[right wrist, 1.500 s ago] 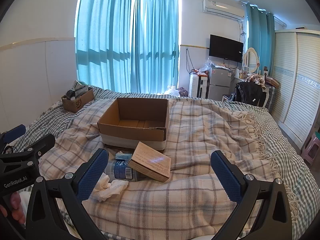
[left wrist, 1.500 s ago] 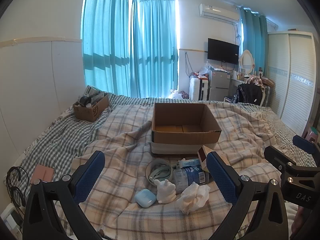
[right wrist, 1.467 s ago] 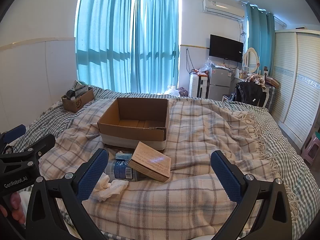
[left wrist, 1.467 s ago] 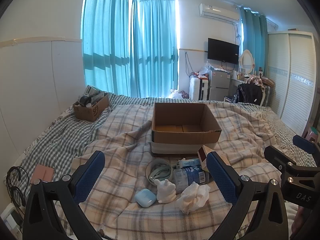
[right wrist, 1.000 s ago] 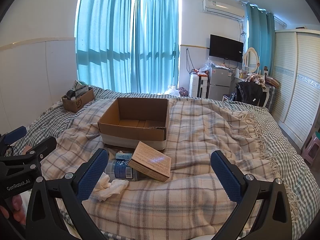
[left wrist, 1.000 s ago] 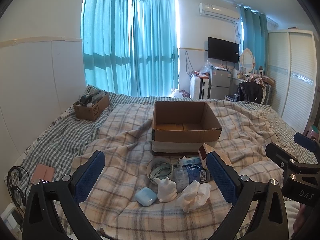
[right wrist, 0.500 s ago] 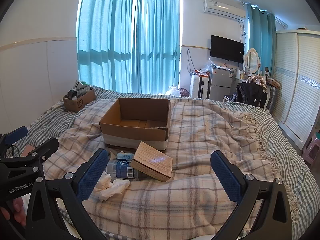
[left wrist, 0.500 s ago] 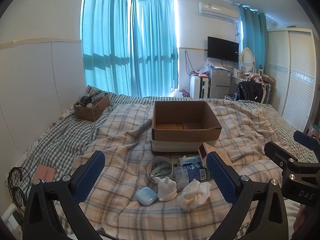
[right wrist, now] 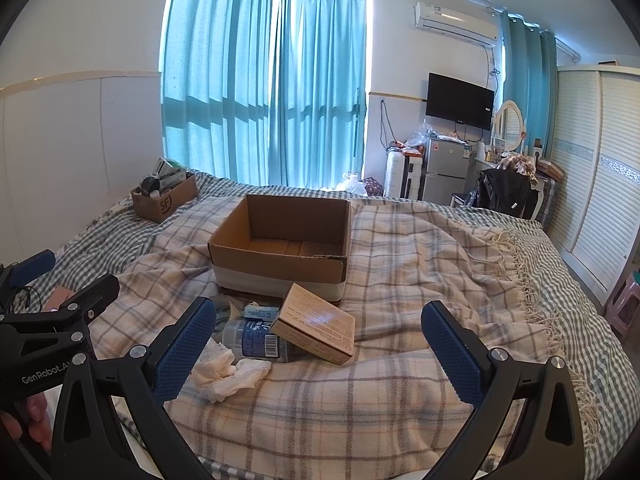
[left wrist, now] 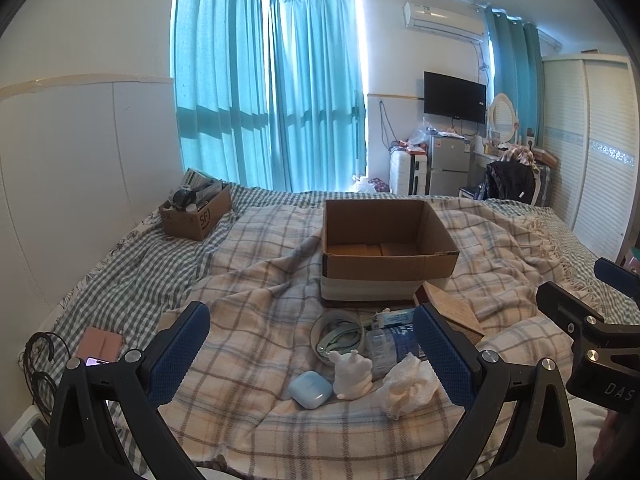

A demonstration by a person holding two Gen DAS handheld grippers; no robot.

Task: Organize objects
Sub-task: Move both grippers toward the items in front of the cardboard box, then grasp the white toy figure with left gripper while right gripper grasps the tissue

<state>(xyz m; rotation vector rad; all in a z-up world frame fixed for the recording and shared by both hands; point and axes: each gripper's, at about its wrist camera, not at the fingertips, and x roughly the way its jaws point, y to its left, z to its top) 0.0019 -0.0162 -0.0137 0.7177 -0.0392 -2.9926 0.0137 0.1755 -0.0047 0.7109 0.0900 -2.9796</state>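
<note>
An empty open cardboard box (left wrist: 386, 248) (right wrist: 280, 248) stands mid-bed on a plaid blanket. In front of it lie a tape roll (left wrist: 338, 336), a clear bottle with a blue label (left wrist: 394, 340) (right wrist: 254, 340), a small brown box (right wrist: 316, 326) (left wrist: 452, 312), a white figurine (left wrist: 352, 374), a light-blue earbud case (left wrist: 310, 390) and crumpled tissue (left wrist: 408, 386) (right wrist: 230, 372). My left gripper (left wrist: 312, 348) is open and empty, just short of these items. My right gripper (right wrist: 316, 340) is open and empty, short of the brown box.
A smaller cardboard box full of things (left wrist: 196, 210) sits at the bed's far left. A pink phone case (left wrist: 102, 344) and black cables (left wrist: 38, 364) lie at the left edge. A wardrobe (right wrist: 592, 184), a fridge (right wrist: 446, 170) and a chair stand beyond the bed.
Both grippers have shifted only slightly; the view has crept a little. No object has moved and both stay open.
</note>
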